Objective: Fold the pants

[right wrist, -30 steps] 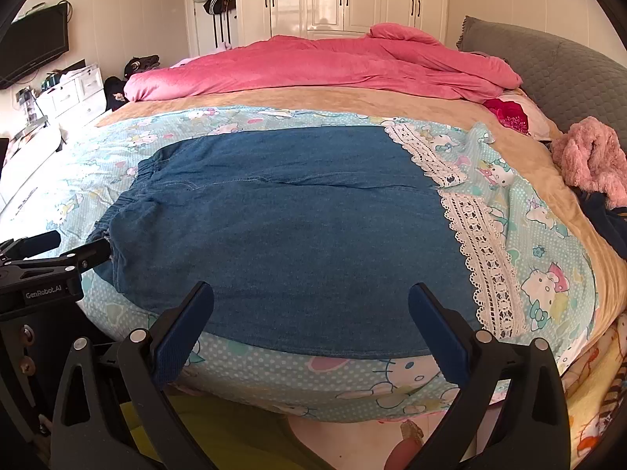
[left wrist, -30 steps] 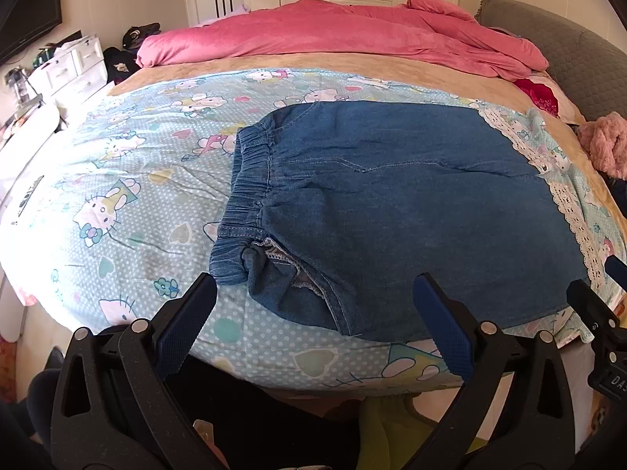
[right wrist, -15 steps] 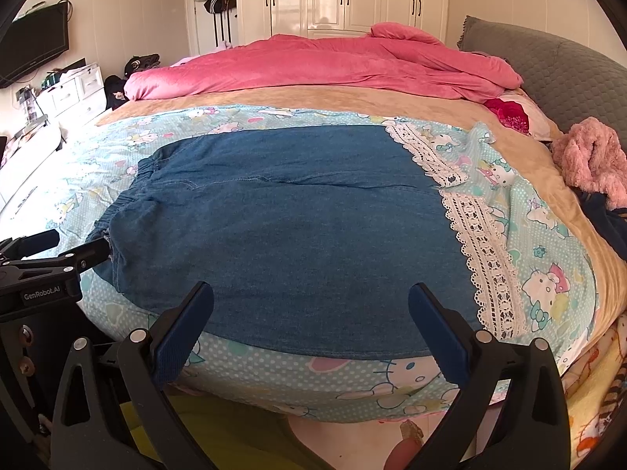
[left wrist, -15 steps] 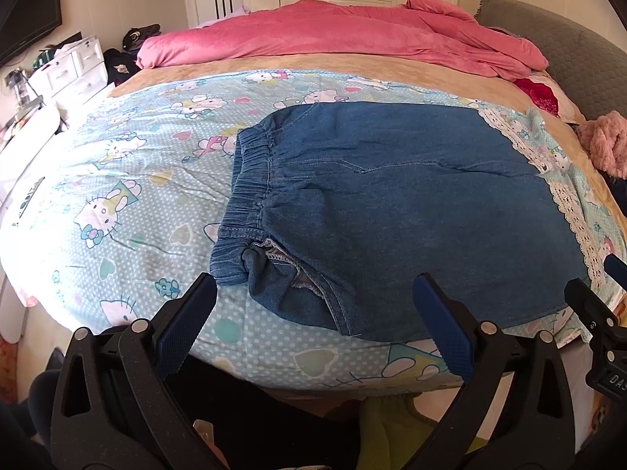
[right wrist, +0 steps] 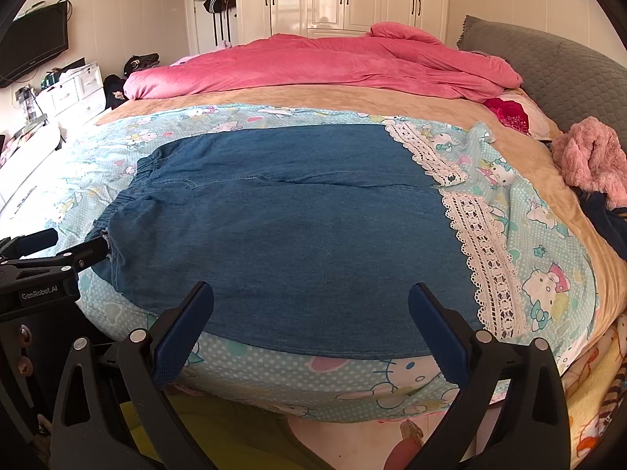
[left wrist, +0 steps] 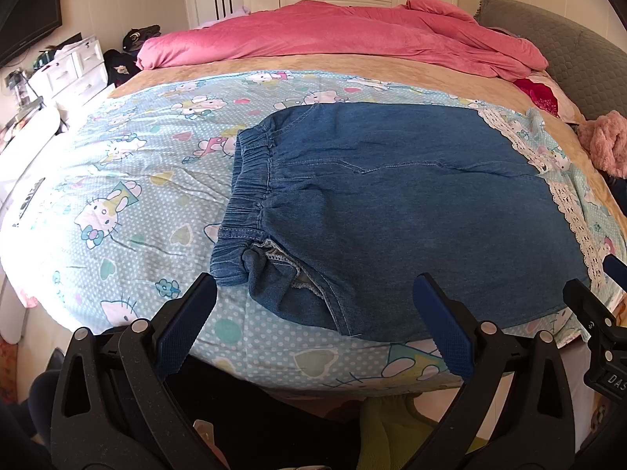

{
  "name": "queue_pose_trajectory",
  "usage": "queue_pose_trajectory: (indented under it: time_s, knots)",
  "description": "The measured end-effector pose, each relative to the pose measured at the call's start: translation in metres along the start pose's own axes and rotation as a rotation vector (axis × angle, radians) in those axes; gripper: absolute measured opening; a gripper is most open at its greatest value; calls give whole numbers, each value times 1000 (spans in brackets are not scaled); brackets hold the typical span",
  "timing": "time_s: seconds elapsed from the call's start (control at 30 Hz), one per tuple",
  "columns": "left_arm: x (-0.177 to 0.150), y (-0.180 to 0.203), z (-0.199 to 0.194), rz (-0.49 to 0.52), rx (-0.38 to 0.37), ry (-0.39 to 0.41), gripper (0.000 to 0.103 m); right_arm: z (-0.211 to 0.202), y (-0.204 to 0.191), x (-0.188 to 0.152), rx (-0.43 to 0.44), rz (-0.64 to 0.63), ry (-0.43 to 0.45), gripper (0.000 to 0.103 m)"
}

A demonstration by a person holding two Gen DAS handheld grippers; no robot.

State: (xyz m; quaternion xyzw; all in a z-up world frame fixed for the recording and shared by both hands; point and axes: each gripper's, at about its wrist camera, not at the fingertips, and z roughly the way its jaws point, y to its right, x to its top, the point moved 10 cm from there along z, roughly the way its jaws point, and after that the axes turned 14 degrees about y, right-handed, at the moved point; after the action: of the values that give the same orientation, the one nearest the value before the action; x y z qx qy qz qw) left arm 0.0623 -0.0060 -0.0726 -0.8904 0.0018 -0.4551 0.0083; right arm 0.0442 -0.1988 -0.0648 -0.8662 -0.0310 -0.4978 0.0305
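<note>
Left wrist view: blue denim pants with elastic waistband (left wrist: 392, 211) flat on cartoon-print bedsheet (left wrist: 117, 203); left claw (left wrist: 313, 325) spread, empty; right claw (right wrist: 311, 329) likewise. Fold not begun, likely; next, pinch near edge

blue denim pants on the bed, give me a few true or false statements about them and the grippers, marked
1. The blue denim pants lie flat on the light blue cartoon-print sheet. True.
2. The left gripper is shut on the elastic waistband. False: it is open and holds nothing.
3. White lace trim edges the pant hems. True.
4. The right gripper grips the lace. False: it is open, short of the cloth.
5. The pink quilt covers the pants. False: it lies farther back on the bed.
</note>
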Motion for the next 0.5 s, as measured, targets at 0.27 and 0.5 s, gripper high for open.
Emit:
queue_pose_trajectory:
  time_s: [0.27, 0.5]
  knots:
    - [-1, -1, 0, 0, 2, 0, 94, 0, 0, 0, -1, 0, -1, 99]
    - [-2, -3, 3, -2, 9, -5, 94, 4, 1, -2, -2, -1, -8, 99]
